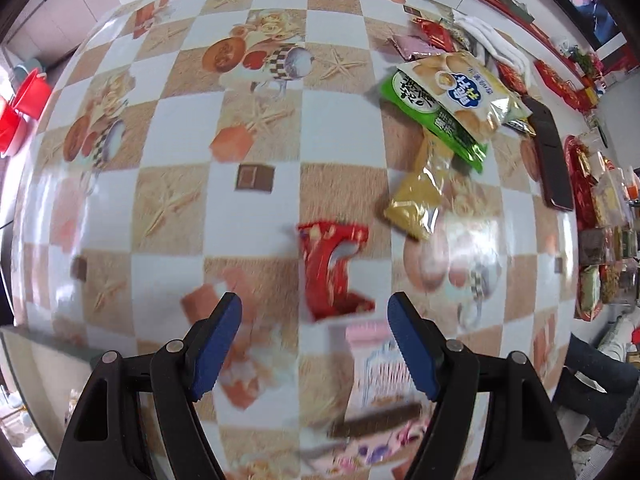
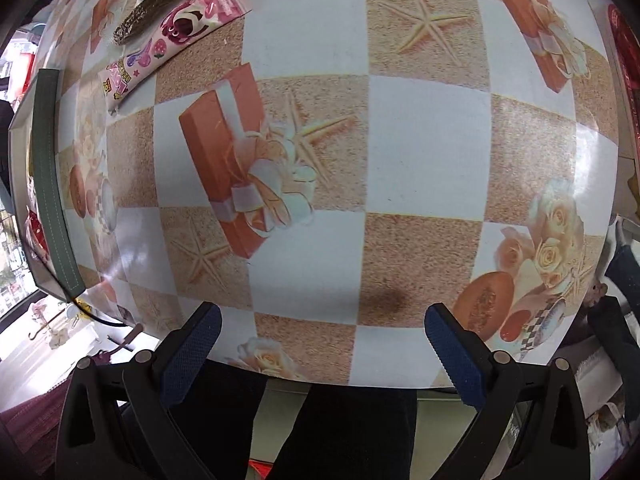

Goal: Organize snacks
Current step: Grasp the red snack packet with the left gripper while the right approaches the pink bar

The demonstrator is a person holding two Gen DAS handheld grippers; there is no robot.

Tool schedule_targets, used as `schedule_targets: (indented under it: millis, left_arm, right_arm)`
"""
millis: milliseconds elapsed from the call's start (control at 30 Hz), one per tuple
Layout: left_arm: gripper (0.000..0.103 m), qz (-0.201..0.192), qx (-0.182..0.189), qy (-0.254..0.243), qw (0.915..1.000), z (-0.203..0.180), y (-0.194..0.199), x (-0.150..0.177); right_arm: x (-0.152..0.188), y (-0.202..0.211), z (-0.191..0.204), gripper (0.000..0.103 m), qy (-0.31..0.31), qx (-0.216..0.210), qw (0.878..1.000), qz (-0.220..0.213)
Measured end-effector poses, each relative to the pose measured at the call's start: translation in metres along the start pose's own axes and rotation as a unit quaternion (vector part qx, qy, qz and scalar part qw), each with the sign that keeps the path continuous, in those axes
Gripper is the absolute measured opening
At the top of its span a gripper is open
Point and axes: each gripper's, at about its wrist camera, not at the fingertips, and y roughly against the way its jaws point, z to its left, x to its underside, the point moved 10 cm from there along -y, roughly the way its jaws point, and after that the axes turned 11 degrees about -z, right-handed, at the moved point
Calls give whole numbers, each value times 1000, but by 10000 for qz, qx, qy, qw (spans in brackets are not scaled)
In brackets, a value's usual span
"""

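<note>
In the left wrist view my left gripper point(image 1: 316, 320) is open and empty above the patterned table point(image 1: 192, 128). A red snack packet point(image 1: 334, 270) lies just ahead between the fingers, blurred. A pink snack box point(image 1: 376, 384) with a dark bar point(image 1: 376, 422) on it lies below the gripper. A yellow packet point(image 1: 418, 196), a green bag point(image 1: 434, 120) and a white biscuit bag point(image 1: 464, 90) lie further right. In the right wrist view my right gripper point(image 2: 322, 320) is open and empty over bare tablecloth. The pink box point(image 2: 180, 28) and dark bar point(image 2: 150, 6) lie at the top left.
A dark flat case point(image 1: 552, 156) lies right of the bags. More packets point(image 1: 432, 36) and white cloth point(image 1: 496, 44) sit at the far right. Red goods line the right side point(image 1: 580, 176). The table's near edge point(image 2: 360, 382) runs under the right gripper. A grey-rimmed box point(image 2: 48, 184) stands at the left edge.
</note>
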Motion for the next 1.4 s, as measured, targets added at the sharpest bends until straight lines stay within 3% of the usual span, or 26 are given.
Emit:
schedule_targets:
  millis: [167, 233, 300, 333, 500, 700, 867, 967, 1067, 1200, 1300, 1400]
  left_arm:
    - [75, 317, -287, -179, 9989, -6, -36, -4]
    - [61, 189, -361, -207, 9990, -6, -36, -7]
    - [32, 209, -335, -486, 9980, -10, -33, -6]
    - [28, 262, -328, -585, 9974, -11, -32, -3]
    - [27, 259, -420, -640, 9967, 7, -20, 33]
    - [27, 334, -514, -611, 9962, 33, 12, 130]
    - [28, 523, -533, -544, 9957, 46, 28, 195]
    - [28, 564, -503, -457, 9961, 50, 30, 206]
    - [28, 563, -471, -436, 9964, 52, 30, 209]
    - [29, 549, -426, -520, 9962, 57, 33, 211]
    - [29, 510, -411, -518, 9965, 62, 34, 216]
    - [29, 490, -418, -545, 9964, 62, 34, 216]
  right_arm:
    - [7, 8, -12, 102, -95, -52, 9999, -25]
    - [7, 11, -18, 102, -114, -29, 9999, -37]
    - [9, 14, -25, 102, -173, -30, 9998, -72]
    - [7, 14, -28, 102, -221, -41, 9997, -86]
    - [-10, 18, -33, 102, -303, -47, 9994, -174]
    - [-40, 18, -11, 102, -517, -181, 9981, -294]
    - [-94, 22, 7, 102, -1294, -302, 9890, -649]
    - [-133, 22, 19, 102, -1728, -238, 9799, -964]
    - [-150, 11, 34, 102, -1453, 81, 9850, -923]
    - [-133, 2, 30, 102, -475, 782, 9925, -810]
    - [-112, 3, 8, 102, -199, 832, 9937, -726]
    - [-95, 8, -15, 102, -306, 660, 9956, -583]
